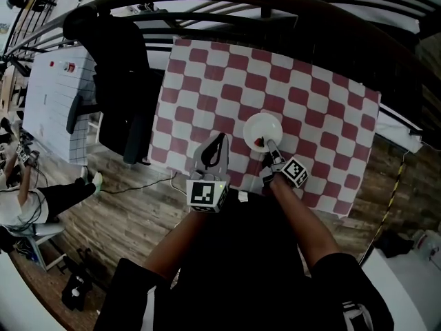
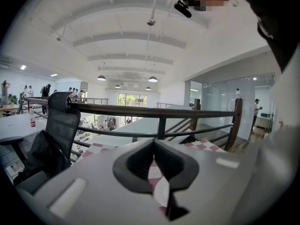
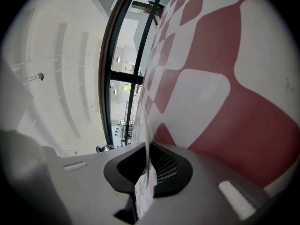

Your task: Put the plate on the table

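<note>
A white plate (image 1: 262, 128) is gripped by its near rim between the closed jaws of the right gripper (image 1: 273, 150), over the red-and-white checked table (image 1: 317, 102) near its front edge. Whether the plate is touching the cloth cannot be told. The left gripper (image 1: 219, 140) is held just beside the plate, its jaws shut together on nothing.

No words or numbers are showing legibly anywhere. In the lower middle of the head view, the cube (image 1: 207, 193) on the left gripper (image 1: 218, 143) and its twin on the right gripper (image 1: 271, 145) are displaying only black-and-white square marker patterns.
</note>
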The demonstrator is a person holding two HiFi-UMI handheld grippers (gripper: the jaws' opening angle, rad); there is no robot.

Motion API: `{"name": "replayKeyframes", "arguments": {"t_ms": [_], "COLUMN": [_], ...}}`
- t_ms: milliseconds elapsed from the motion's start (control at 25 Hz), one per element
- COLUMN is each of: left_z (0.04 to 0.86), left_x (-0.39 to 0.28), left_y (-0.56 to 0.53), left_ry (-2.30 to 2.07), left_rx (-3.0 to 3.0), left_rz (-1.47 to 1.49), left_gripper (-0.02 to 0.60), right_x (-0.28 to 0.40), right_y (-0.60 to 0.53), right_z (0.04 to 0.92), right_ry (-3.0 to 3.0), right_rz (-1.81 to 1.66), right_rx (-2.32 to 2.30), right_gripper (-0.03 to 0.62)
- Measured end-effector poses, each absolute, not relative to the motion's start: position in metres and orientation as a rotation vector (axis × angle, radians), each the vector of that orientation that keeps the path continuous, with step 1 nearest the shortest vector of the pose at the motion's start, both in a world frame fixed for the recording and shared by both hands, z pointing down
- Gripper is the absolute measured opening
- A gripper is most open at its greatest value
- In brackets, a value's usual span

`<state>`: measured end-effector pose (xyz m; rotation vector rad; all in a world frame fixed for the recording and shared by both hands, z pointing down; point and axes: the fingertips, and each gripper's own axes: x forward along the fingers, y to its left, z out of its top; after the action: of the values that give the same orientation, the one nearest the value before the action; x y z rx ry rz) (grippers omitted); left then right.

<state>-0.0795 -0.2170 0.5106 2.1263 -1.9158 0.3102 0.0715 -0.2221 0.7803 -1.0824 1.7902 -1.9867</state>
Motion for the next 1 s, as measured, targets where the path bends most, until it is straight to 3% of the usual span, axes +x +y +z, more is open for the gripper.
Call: {"name": "replayKeyframes", "arguments": {"t_ms": [720, 1000], "left_z": [0.511, 0.505], "left_x": [-0.079, -0.078], "left_y": [-0.195, -0.186], "left_ry": [-1.885, -1.874], "left_rx": [2.148, 2.184], "left_rz": [0.295, 0.328], "left_gripper": [0.008, 0.008], "right_x": [0.078, 0.074], "right_y": [-0.21, -0.195], "right_z": [0.797, 0.795], "right_ry": [1.686, 1.688], "right_rz": [-2.163, -2.204], "right_rx": [-1.228, -1.346], "right_gripper": [0.028, 0.136]}}
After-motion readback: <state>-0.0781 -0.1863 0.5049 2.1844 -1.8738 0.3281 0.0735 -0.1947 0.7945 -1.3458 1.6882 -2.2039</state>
